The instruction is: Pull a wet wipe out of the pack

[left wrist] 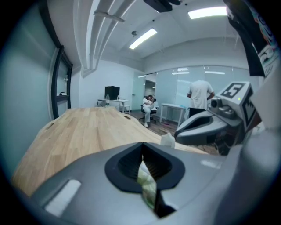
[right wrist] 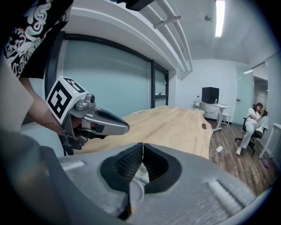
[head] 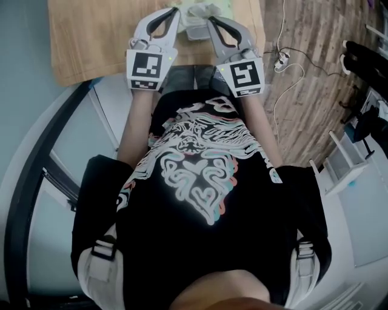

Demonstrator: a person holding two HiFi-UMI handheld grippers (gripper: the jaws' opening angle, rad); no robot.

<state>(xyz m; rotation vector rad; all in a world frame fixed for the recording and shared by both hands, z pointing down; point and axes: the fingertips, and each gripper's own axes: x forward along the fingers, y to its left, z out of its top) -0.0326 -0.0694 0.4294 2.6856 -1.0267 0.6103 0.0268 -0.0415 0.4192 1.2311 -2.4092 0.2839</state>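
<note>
Left gripper (head: 174,12) clenched shut, right gripper (head: 213,23) likewise, wipe pack (head: 196,28) lay between their tips, on a wooden table (head: 91,42).

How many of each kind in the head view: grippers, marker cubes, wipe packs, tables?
Grippers: 2 (left gripper, right gripper)
Marker cubes: 2 (one per gripper)
Wet wipe pack: 1, between the gripper tips
Table: 1
Total: 6
</note>
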